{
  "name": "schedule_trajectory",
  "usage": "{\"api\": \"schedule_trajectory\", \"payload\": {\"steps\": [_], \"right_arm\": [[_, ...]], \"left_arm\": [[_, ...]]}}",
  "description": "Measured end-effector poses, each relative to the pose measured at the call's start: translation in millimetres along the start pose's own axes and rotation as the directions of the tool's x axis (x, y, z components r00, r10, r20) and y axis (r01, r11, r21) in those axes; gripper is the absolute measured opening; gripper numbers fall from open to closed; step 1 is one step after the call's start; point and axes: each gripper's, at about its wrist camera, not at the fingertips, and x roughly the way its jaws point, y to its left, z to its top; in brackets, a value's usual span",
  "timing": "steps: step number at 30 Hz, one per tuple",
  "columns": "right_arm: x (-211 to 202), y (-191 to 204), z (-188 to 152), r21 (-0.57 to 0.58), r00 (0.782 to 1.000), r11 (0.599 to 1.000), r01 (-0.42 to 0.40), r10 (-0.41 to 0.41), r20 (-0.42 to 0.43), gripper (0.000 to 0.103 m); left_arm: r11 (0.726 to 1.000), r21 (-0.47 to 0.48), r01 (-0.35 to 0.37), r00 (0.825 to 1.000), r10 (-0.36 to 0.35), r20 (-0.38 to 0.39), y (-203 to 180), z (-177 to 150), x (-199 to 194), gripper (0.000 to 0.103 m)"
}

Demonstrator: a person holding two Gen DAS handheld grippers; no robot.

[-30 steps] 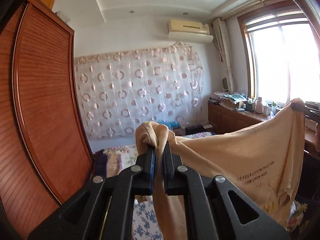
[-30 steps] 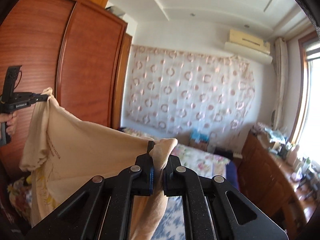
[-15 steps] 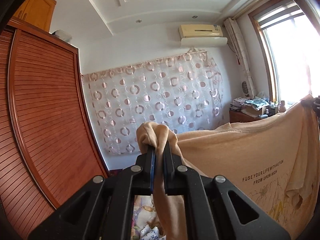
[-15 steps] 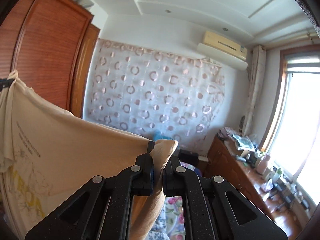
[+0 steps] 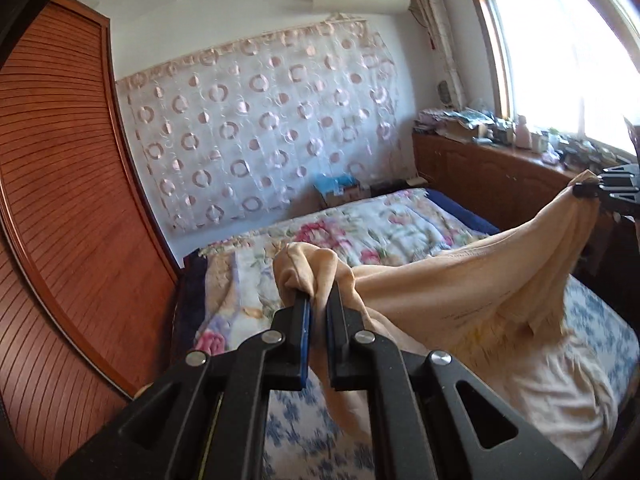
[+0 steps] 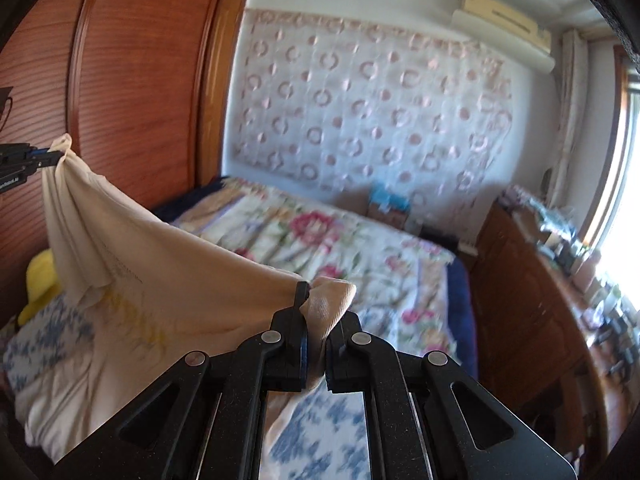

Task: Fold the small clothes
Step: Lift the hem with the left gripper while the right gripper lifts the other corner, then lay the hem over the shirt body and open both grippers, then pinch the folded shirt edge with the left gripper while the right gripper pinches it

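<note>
A peach T-shirt (image 5: 472, 280) with small dark lettering and a yellow print hangs stretched between both grippers. My left gripper (image 5: 318, 300) is shut on one bunched corner of it. My right gripper (image 6: 314, 300) is shut on the other corner. In the left wrist view the right gripper (image 5: 588, 190) shows at the far right, pinching the cloth. In the right wrist view the left gripper (image 6: 44, 156) shows at the far left, doing the same. The T-shirt (image 6: 160, 280) sags low, and its bottom part lies on the bed (image 6: 328, 424).
The bed carries a floral quilt (image 5: 360, 228) at the far end and a blue-patterned sheet (image 5: 296, 432) near me. A wooden wardrobe (image 5: 60, 200) stands on the left, a cluttered wooden sideboard (image 6: 540, 280) under the window on the right. A yellow object (image 6: 38, 280) lies by the wardrobe.
Both grippers have dropped with the T-shirt, after a brief tilt upward. The bed now fills the lower view, and the shirt's lower part has come down onto it.
</note>
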Motion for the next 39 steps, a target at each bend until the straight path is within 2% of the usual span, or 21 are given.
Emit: {"api": "schedule_trajectory", "payload": {"steps": [6, 11, 15, 20, 22, 27, 28, 29, 30, 31, 32, 33, 34, 35, 36, 39], "right_arm": [[-47, 21, -84, 0.091, 0.993, 0.989, -0.113, 0.115, -0.018, 0.003], [-80, 51, -136, 0.109, 0.978, 0.977, -0.183, 0.192, -0.081, 0.003], [-94, 74, -173, 0.138, 0.958, 0.964, -0.229, 0.248, -0.141, 0.003], [-102, 87, -205, 0.196, 0.943, 0.95, -0.245, 0.28, -0.179, 0.003], [-102, 87, -213, 0.217, 0.936, 0.944, -0.248, 0.292, -0.197, 0.003], [-95, 95, -224, 0.192, 0.931, 0.958, -0.212, 0.258, -0.259, 0.004], [-93, 95, -224, 0.19, 0.932, 0.962, -0.197, 0.244, -0.269, 0.006], [-93, 95, -223, 0.185, 0.933, 0.965, -0.188, 0.234, -0.272, 0.008], [-93, 94, -221, 0.179, 0.936, 0.968, -0.176, 0.221, -0.273, 0.014], [-94, 92, -218, 0.175, 0.94, 0.971, -0.165, 0.208, -0.27, 0.023], [-95, 91, -217, 0.174, 0.943, 0.971, -0.165, 0.207, -0.262, 0.026], [-98, 88, -214, 0.174, 0.947, 0.971, -0.165, 0.205, -0.247, 0.032], [-100, 85, -211, 0.173, 0.951, 0.972, -0.158, 0.197, -0.237, 0.041], [-102, 82, -206, 0.165, 0.958, 0.976, -0.142, 0.178, -0.225, 0.046], [-102, 79, -203, 0.16, 0.962, 0.978, -0.133, 0.166, -0.217, 0.051], [-94, 68, -193, 0.154, 0.971, 0.983, -0.101, 0.132, -0.2, 0.057]], "left_arm": [[0.996, -0.028, 0.085, 0.996, -0.085, -0.005, -31, -81, -56, 0.005], [0.986, -0.081, 0.148, 0.986, -0.153, -0.066, -46, -139, -87, 0.005], [0.985, -0.085, 0.152, 0.979, -0.162, -0.124, -58, -173, -99, 0.005], [0.983, -0.097, 0.154, 0.969, -0.17, -0.18, -74, -205, -111, 0.005], [0.981, -0.111, 0.159, 0.966, -0.177, -0.187, -73, -209, -112, 0.005], [0.979, -0.112, 0.172, 0.961, -0.191, -0.2, -70, -211, -108, 0.005], [0.977, -0.113, 0.179, 0.959, -0.199, -0.204, -70, -209, -107, 0.007], [0.976, -0.116, 0.183, 0.957, -0.203, -0.205, -69, -206, -107, 0.015], [0.975, -0.121, 0.186, 0.957, -0.208, -0.201, -66, -202, -108, 0.02], [0.974, -0.124, 0.19, 0.958, -0.212, -0.192, -64, -198, -109, 0.032], [0.973, -0.123, 0.193, 0.96, -0.214, -0.181, -62, -194, -111, 0.038], [0.975, -0.119, 0.19, 0.963, -0.209, -0.169, -60, -189, -113, 0.04], [0.975, -0.121, 0.187, 0.965, -0.205, -0.164, -58, -186, -113, 0.046], [0.975, -0.122, 0.185, 0.966, -0.203, -0.159, -56, -181, -112, 0.054], [0.975, -0.125, 0.183, 0.968, -0.201, -0.15, -53, -175, -109, 0.056], [0.973, -0.132, 0.191, 0.969, -0.208, -0.132, -46, -163, -96, 0.057]]}}
